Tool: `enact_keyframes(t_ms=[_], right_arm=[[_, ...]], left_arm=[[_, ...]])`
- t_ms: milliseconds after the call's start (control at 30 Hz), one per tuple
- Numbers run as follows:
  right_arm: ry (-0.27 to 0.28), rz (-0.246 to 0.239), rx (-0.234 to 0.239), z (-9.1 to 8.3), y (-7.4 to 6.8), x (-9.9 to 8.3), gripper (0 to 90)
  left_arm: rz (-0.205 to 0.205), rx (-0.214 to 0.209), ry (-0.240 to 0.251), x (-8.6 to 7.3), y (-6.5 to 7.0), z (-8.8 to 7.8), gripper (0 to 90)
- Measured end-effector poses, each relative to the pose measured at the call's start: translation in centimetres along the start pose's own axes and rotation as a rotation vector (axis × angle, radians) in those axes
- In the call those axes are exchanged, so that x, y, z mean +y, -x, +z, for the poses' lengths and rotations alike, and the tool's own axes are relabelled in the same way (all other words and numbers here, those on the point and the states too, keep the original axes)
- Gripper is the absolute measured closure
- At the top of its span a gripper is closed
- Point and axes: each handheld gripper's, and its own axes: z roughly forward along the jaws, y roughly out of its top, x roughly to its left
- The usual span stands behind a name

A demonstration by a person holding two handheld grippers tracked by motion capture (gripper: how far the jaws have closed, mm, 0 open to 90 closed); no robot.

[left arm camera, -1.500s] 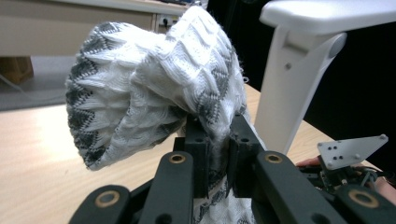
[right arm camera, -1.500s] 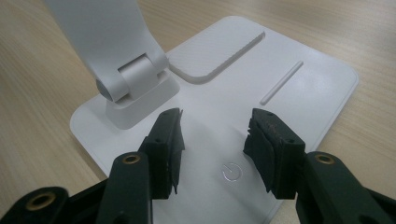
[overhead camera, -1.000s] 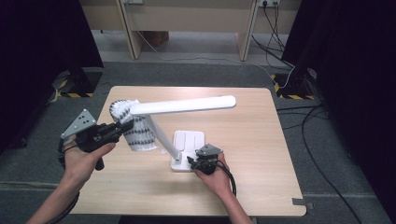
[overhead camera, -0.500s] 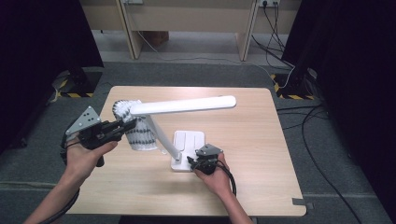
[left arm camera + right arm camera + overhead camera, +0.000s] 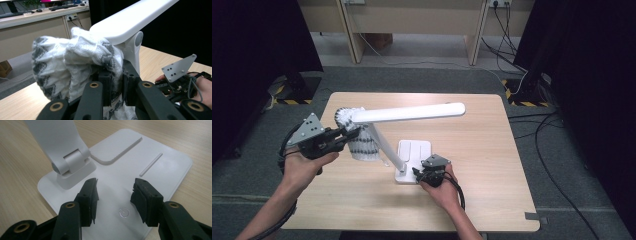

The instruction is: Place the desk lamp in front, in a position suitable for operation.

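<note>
A white desk lamp stands mid-table, its long head (image 5: 412,112) level above its flat base (image 5: 414,150). My left gripper (image 5: 349,134) is shut on a white and grey knitted cloth (image 5: 362,142) and holds it against the lamp's upper joint. In the left gripper view the cloth (image 5: 62,62) bunches over the jaws beside the lamp head (image 5: 130,20). My right gripper (image 5: 417,172) sits at the base's near edge. Its jaws stand open over the base (image 5: 160,162), on either side of the power symbol (image 5: 124,212), with nothing between them.
The lamp's slanted arm rises from a hinge (image 5: 67,162) at the base's left corner. Bare wooden tabletop (image 5: 482,150) lies to the right of the lamp. Cables trail on the floor (image 5: 537,125) past the table's right edge.
</note>
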Motion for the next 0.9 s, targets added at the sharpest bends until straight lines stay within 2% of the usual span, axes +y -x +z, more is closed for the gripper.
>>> enact_keyframes(t_ms=[300,467,667,733,833,900], right_arm=[[0.001,-0.002,0.000,0.0,0.0,0.0,54.3],[0.001,-0.003,-0.001,0.0,0.0,0.0,54.3],[0.001,-0.002,0.000,0.0,0.0,0.0,54.3],[0.001,-0.003,-0.001,0.0,0.0,0.0,54.3],[0.001,-0.004,-0.001,0.0,0.0,0.0,54.3],[0.001,-0.003,-0.002,0.0,0.0,0.0,54.3]], left_arm=[[0.013,-0.007,-0.007,-0.1,0.5,0.3,80.0],[0.055,0.003,-0.007,0.0,0.7,0.4,79.9],[0.059,-0.003,-0.024,-0.5,0.9,0.7,79.8],[0.044,-0.012,-0.037,-0.7,1.2,0.9,79.7],[0.048,-0.012,-0.042,-0.9,1.4,1.2,79.5],[0.067,-0.008,-0.044,-1.1,1.5,1.4,79.5]])
